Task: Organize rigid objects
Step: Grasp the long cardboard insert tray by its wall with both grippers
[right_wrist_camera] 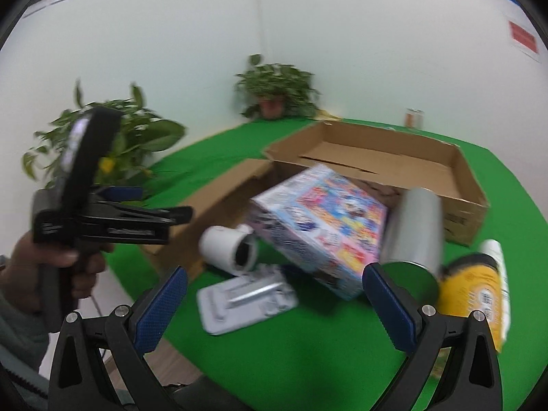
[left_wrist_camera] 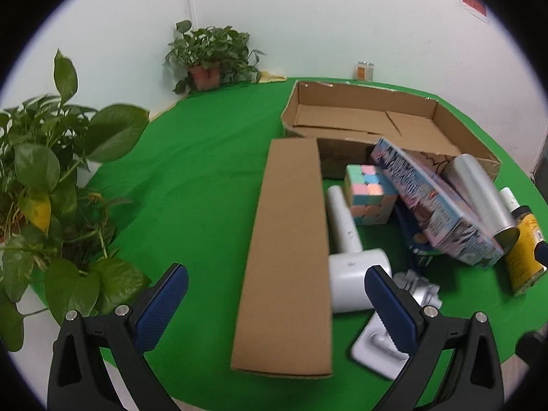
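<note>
A pile of rigid objects lies on the green table in front of an open cardboard box (left_wrist_camera: 394, 120) (right_wrist_camera: 462, 178). In it are a long flat carton (left_wrist_camera: 291, 250), a pastel cube (left_wrist_camera: 368, 191), a white handled device (left_wrist_camera: 346, 243) (right_wrist_camera: 227, 248), a colourful picture box (left_wrist_camera: 435, 205) (right_wrist_camera: 325, 226), a silver cylinder (left_wrist_camera: 479, 191) (right_wrist_camera: 414, 229), a yellow can (left_wrist_camera: 524, 253) (right_wrist_camera: 469, 291) and a grey blister pack (right_wrist_camera: 245, 299). My left gripper (left_wrist_camera: 277, 308) hovers open over the carton's near end. My right gripper (right_wrist_camera: 274, 308) hangs open above the blister pack.
Potted plants stand at the left edge (left_wrist_camera: 44, 185) and at the back corner (left_wrist_camera: 209, 58). A small jar (left_wrist_camera: 363, 70) sits by the wall behind the cardboard box. In the right wrist view a hand (right_wrist_camera: 51, 267) holds the left gripper at the table's left edge.
</note>
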The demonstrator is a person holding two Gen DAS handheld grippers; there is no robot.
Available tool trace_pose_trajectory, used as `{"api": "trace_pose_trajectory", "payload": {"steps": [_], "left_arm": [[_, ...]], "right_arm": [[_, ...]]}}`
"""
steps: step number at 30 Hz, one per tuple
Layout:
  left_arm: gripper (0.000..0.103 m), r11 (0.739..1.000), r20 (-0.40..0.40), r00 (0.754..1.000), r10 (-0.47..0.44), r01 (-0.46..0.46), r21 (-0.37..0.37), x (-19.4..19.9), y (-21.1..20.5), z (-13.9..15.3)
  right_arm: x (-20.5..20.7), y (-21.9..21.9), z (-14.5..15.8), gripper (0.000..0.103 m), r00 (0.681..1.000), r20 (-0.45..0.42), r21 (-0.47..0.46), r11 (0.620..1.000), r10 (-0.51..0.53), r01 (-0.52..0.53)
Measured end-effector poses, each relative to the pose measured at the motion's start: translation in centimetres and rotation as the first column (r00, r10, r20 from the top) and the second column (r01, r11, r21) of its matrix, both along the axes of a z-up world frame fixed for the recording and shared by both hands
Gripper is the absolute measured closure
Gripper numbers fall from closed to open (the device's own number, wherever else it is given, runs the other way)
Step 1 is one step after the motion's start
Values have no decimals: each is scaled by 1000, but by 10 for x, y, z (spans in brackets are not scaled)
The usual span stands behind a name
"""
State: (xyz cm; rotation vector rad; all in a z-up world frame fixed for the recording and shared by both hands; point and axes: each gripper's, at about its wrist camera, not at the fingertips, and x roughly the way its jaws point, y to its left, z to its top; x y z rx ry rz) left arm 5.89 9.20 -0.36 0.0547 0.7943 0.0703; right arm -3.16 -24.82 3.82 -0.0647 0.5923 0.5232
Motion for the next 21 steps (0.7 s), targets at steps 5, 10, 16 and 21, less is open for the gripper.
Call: {"api": "trace_pose_trajectory", "payload": {"steps": [5,10,16,21], "left_arm": [[25,999,-43,998,-37,37,13,-4,5,-13],[39,1000,-19,1000,-17,16,-9,-9,24,-7],[80,992,-48,998,41,-47,-117,-3,63,-7],[88,959,-139,989,51,-87,-271,3,102,-20]], "right_arm": [[-1,34,-7,2,992,-52,17,993,118,-117],[4,60,-15,8,976,-112,17,983,185,-184],[22,82,-21,10,960,-174,49,976,220,-214],[42,102,-17,10,944,-223,109,968,245,-226]]}}
